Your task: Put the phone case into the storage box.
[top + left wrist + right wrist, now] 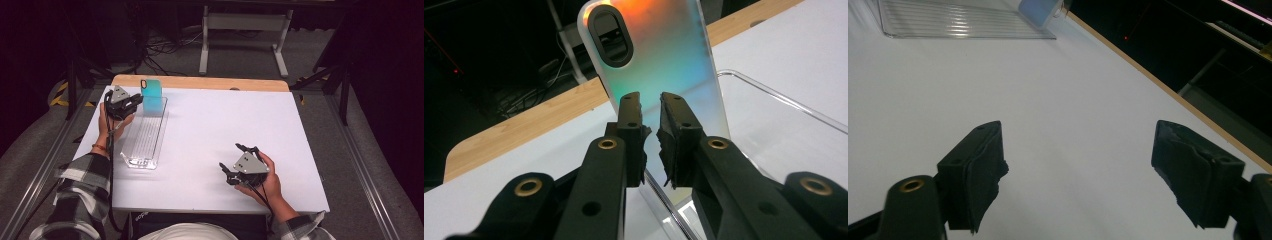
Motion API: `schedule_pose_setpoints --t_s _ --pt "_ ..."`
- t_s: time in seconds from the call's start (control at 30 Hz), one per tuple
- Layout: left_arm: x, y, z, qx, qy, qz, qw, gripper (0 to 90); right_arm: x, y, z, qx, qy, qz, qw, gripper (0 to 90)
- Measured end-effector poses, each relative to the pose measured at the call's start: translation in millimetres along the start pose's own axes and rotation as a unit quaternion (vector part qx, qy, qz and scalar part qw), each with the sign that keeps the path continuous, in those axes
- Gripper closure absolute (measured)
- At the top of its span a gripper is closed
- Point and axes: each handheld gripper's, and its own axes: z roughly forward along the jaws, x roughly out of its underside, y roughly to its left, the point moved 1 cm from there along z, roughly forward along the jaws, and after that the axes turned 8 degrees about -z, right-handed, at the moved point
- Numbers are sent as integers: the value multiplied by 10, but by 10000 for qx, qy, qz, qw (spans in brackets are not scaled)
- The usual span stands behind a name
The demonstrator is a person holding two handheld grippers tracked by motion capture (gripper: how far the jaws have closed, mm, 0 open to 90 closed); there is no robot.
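Here the phone case (151,95) stands upright at the far end of the clear tray (145,140), its iridescent back shifting from orange at the top through teal to blue lower down. In the left gripper view the case (659,65) leans a little, with the dark oval camera cut-out (610,36) near its upper corner, and its lower edge sits inside the tray's transparent wall (774,97). The left gripper (650,107) has its jaws drawn close, with a narrow gap between the pads and the case's edge running through that gap (whether the pads actually press on the case, I cannot tell). From the high view the left gripper (134,101) sits just beside the case at the tray's far left corner, held by the person's left hand (111,122).

The tray lies lengthwise on the white table (210,130), its ribbed floor bare nearer the person. Well apart from it, near the front edge, the right gripper (234,159) rests low over the table in the person's right hand (267,182). Its jaws stand wide apart with nothing between them, as the right gripper view shows (1078,165), with the tray (958,22) far off at the top.
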Motion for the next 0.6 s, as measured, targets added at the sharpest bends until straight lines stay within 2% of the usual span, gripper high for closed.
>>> schedule_pose_setpoints --t_s 0.23,0.3,0.6 --pt "-20 -18 -60 81 -48 -36 9999 791 -4 -6 -11 15 -48 9 10000 216" --pt "-23 -30 -76 139 -53 -101 9998 791 -4 -10 -15 21 -56 22 10000 216" --pt "-46 -88 -151 237 -157 -54 9996 783 -9 -16 -26 30 -89 60 9999 216"
